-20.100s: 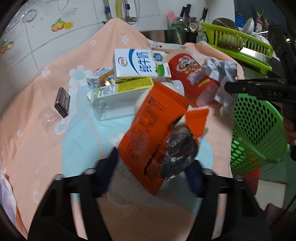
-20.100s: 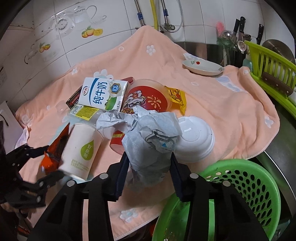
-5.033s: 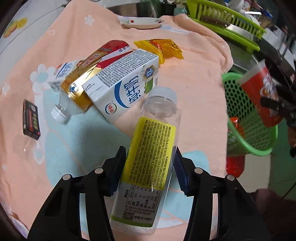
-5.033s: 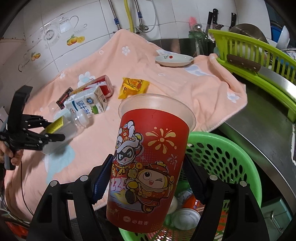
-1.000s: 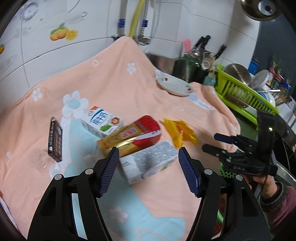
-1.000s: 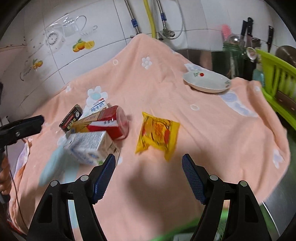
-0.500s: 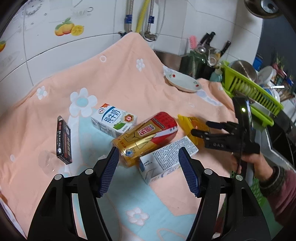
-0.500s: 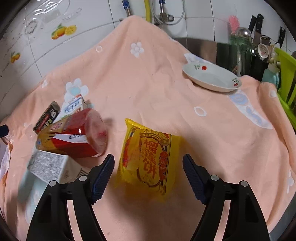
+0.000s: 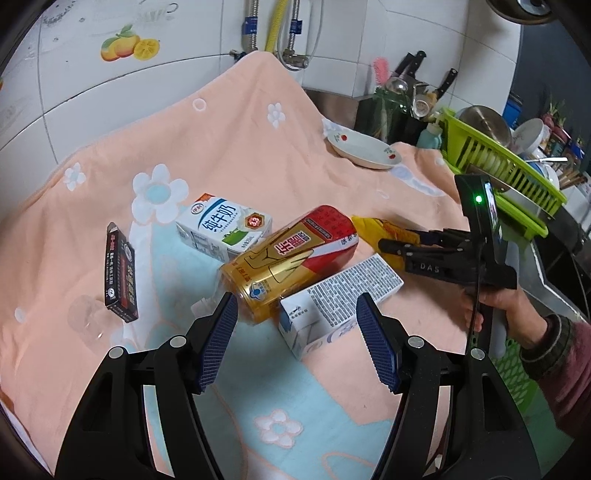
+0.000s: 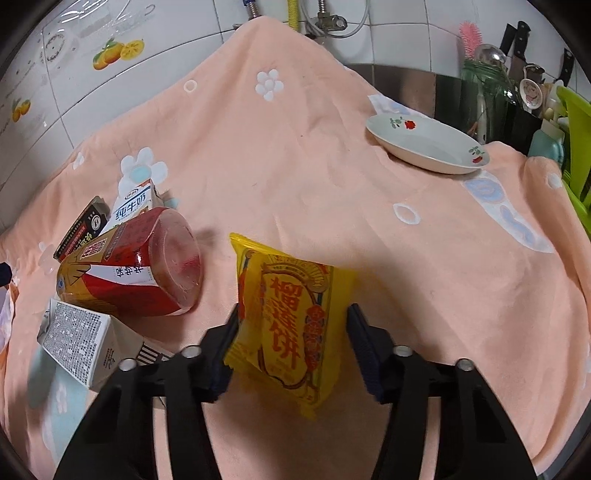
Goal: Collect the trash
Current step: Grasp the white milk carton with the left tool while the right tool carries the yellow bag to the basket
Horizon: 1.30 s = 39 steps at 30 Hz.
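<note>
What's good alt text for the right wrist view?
Open right claw straddles a yellow plastic snack packet lying on a peach flowered towel. To its left lie a red-and-gold drink bottle and a white carton; a white saucer sits beyond.

— What's behind the counter?
— A white tiled wall (image 9: 92,92) with orange-fruit decals (image 9: 130,47), and metal pipes (image 9: 271,26) at the far centre.
— And on the right?
— A lime-green plastic dish rack (image 9: 495,166), with a steel sink (image 10: 402,79) far behind.
</note>
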Available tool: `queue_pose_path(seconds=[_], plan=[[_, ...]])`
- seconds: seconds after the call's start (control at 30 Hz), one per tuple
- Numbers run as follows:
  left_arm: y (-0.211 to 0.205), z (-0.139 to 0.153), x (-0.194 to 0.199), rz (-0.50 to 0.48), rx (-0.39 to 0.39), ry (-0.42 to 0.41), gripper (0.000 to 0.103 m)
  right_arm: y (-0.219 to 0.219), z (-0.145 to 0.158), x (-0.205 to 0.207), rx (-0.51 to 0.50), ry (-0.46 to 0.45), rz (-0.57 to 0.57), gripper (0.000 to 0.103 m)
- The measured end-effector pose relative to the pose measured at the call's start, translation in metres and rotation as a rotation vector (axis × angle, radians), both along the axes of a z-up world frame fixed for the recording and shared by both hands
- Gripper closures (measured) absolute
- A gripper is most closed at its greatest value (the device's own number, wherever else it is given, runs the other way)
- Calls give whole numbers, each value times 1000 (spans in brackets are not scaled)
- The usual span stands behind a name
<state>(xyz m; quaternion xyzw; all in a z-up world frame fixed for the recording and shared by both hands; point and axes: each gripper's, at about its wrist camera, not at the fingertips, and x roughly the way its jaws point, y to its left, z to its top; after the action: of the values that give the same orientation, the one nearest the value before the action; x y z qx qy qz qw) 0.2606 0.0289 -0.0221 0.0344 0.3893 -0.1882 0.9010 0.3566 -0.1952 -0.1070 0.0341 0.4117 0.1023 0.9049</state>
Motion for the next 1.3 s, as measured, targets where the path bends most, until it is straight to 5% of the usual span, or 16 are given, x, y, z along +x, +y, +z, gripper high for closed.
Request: queue_pose_path(seconds=[0.3,0.7,1.3], plan=[[-20,-10,-7,-108,73,-22,34,-12,2,-17,49,-2,-13,73],[-57,-24,4,-328,197,-54,29,-27,29,-76,47,-82,-11,74],[-60,-46,38,-398,137,14,28,-32,45,-153,37,-127,-2,74]])
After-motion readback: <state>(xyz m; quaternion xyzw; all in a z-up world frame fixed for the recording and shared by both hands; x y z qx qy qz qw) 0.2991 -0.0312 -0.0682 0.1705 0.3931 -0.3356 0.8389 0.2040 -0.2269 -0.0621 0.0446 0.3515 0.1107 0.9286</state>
